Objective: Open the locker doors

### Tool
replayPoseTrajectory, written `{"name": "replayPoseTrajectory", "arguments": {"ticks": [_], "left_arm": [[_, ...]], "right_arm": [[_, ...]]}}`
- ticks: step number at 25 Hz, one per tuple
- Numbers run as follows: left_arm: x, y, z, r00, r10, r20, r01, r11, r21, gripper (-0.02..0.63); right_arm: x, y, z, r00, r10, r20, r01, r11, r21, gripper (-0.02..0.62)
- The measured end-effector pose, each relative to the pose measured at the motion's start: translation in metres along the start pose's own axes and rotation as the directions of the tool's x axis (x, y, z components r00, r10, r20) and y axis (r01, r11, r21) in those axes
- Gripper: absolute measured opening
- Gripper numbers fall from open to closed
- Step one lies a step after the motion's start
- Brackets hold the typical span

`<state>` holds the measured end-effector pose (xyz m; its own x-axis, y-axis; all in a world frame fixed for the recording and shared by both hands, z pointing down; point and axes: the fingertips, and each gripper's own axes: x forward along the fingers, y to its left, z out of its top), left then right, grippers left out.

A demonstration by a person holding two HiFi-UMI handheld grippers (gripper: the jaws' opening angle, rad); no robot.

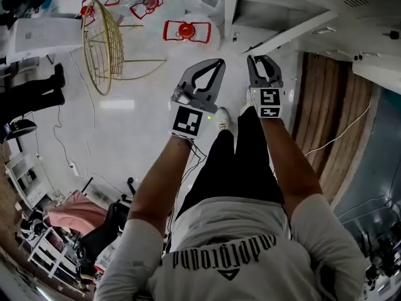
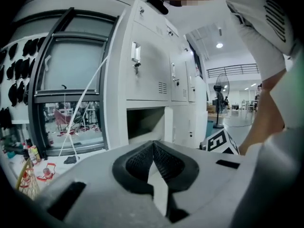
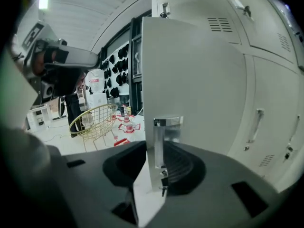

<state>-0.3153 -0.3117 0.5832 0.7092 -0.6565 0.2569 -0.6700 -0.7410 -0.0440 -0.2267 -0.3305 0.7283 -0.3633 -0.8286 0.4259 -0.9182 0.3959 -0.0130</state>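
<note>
The person stands facing a bank of white lockers [image 2: 156, 65], a pair of tongs held out in each hand. The right tongs [image 3: 154, 158] have the work. Their jaws are drawn partway in around the bright metal handle [image 3: 164, 132] on the free edge of a locker door [image 3: 204, 75], and the pads look to be pinching it. I take that to be the grip that draws the door outward. The door stands swung out from the cabinet, edge-on to the right tongs and rising straight up from between the jaws. The closed doors [image 3: 266, 108] of the neighbouring lockers lie beyond it and to its right. The left tongs [image 2: 153, 144] are shut tip to tip with nothing in them, held just beside the right pair, apparently to stay clear of the door's swing. Ahead of them an open compartment [image 2: 145, 123] gapes below a row of shut doors. A gold wire basket [image 1: 100, 42] sits on the floor [image 1: 144, 105], well off to the left of both pairs.
</note>
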Motion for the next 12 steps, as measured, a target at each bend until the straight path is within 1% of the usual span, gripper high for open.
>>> {"name": "replayPoseTrajectory", "arguments": {"ticks": [6,9,10,11,12], "left_arm": [[-0.010,-0.042,0.010,0.994,-0.107,0.014,0.107,0.994,0.007,0.008],[-0.009,-0.060,0.009,0.987,-0.163,0.012,0.162,0.985,0.057,0.008],[-0.007,-0.067,0.008,0.984,-0.178,0.007,0.177,0.982,0.071,0.008],[-0.004,-0.073,0.009,0.982,-0.189,0.003,0.189,0.979,0.073,0.008],[-0.001,-0.079,0.011,0.980,-0.198,0.004,0.197,0.978,0.063,0.008]], "right_arm": [[-0.041,-0.009,-0.015,0.999,-0.031,-0.023,0.031,0.999,-0.022,0.112],[-0.064,-0.016,-0.026,0.997,-0.046,-0.059,0.045,0.999,-0.013,0.100],[-0.072,-0.018,-0.030,0.996,-0.047,-0.070,0.046,0.999,-0.008,0.089],[-0.079,-0.020,-0.034,0.996,-0.046,-0.078,0.045,0.999,-0.004,0.065],[-0.086,-0.023,-0.037,0.995,-0.046,-0.085,0.046,0.999,-0.001,0.055]]}}
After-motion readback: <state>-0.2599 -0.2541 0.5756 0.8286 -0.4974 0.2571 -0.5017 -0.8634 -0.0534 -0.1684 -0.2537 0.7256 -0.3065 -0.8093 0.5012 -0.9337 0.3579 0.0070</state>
